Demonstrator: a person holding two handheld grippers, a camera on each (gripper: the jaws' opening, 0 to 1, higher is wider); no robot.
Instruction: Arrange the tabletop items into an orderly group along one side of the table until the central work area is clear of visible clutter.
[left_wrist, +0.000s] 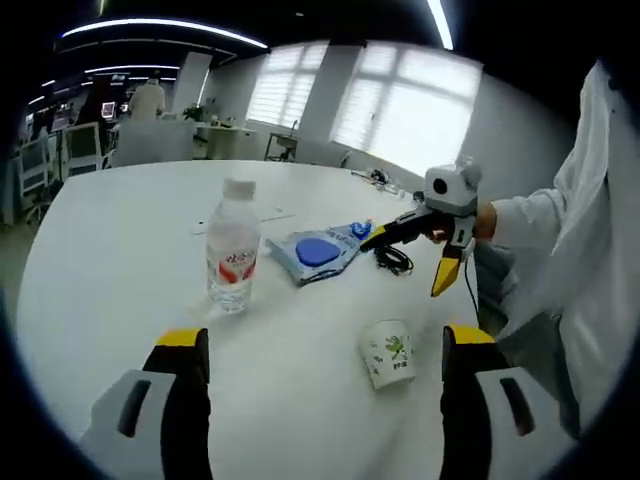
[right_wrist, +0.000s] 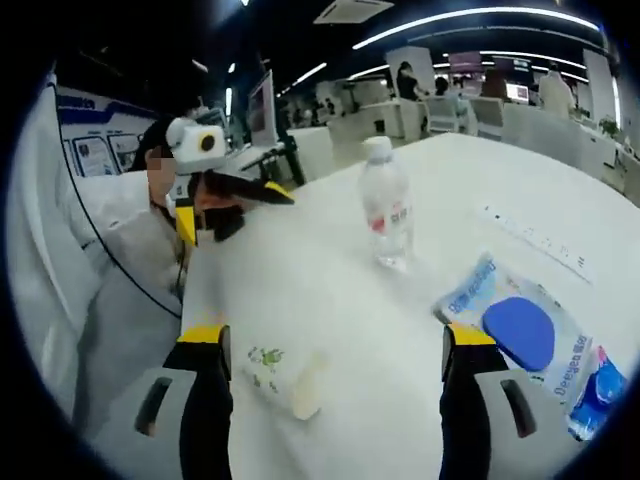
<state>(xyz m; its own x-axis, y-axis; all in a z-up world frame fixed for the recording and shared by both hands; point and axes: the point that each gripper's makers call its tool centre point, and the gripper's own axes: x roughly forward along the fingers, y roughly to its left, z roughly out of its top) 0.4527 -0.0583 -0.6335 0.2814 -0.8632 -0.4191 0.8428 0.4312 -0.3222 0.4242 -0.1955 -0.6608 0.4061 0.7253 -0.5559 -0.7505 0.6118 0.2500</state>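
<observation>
Left gripper view: own jaws of left gripper (left_wrist: 325, 365) rose wide apart from bottom of frame, nothing between them, hovering over bare table (left_wrist: 110, 250). Paper cup (left_wrist: 388, 353) lay tipped on its side lower centre-right, just ahead of the right-hand jaw, likely next within reach. Water bottle (left_wrist: 233, 245) stood upright left of centre, cap on, clear of everything else. Blue-and-white packet (left_wrist: 318, 250) lay flat just right of bottle, near frame centre. Right gripper (left_wrist: 415, 252) came in from the right, held by a hand in a white sleeve, yellow-tipped jaws spread and empty, one tip close by packet's edge, probably lined up to pull it aside. Black cable (left_wrist: 393, 260) coiled beside that tip.

Right gripper view: own jaws of right gripper (right_wrist: 335, 355) wide and empty at bottom; paper cup (right_wrist: 280, 378) lying between them, nearer the left one. Packet (right_wrist: 525, 335) lower right, water bottle (right_wrist: 387, 215) upright upper centre, left gripper (right_wrist: 228, 210) upper left, parted. Items scattered mid-table, not yet grouped along any side
</observation>
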